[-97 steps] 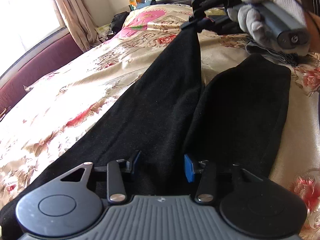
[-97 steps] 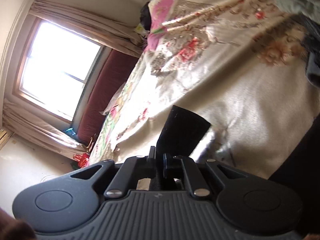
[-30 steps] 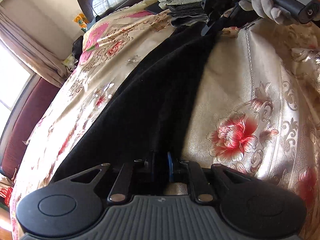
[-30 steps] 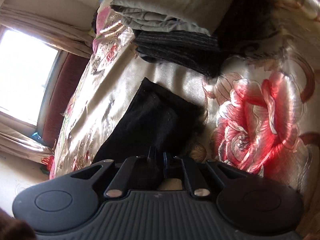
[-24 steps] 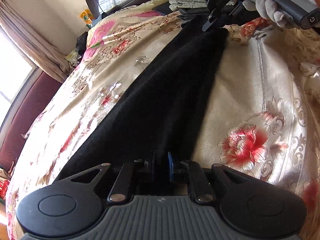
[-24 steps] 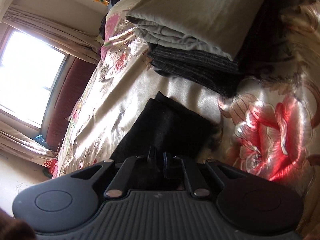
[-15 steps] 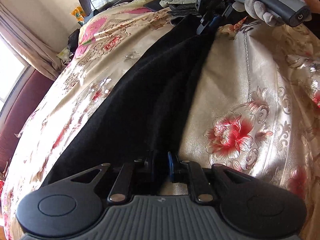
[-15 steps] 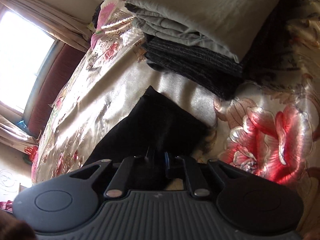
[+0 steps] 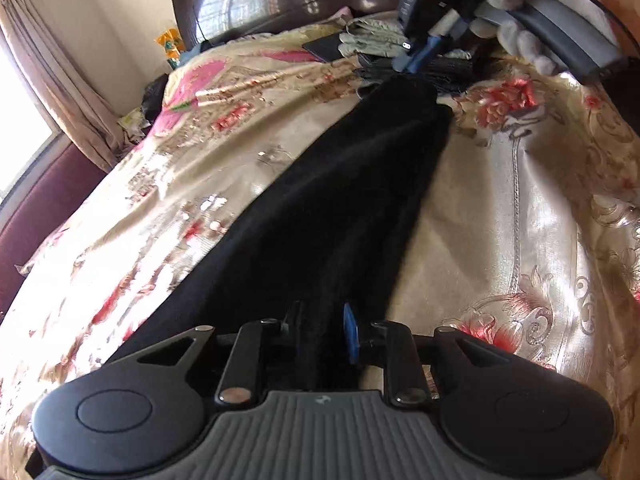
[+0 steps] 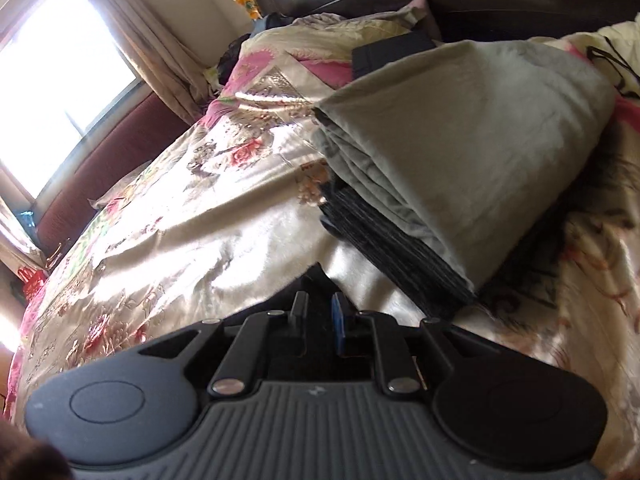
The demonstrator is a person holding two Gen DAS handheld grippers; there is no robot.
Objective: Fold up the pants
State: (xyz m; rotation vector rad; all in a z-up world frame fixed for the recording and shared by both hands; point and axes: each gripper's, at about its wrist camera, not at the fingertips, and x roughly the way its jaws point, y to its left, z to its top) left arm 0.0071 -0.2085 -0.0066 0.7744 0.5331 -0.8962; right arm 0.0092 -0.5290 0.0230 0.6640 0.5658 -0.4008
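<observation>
Left wrist view showed my left fingers (image 9: 322,330) and right fingers (image 9: 416,56) just opened, releasing the lengthwise-folded black pants (image 9: 320,208) onto the bed (image 9: 500,208).

On the floral bed (image 9: 500,208) lie black pants (image 9: 320,216) and folded clothes (image 10: 460,160).

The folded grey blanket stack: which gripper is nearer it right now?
Right. The right gripper hangs just in front of the grey blanket stack, above the far end of the black pants. The left gripper is at the pants' opposite end, well away.
</observation>
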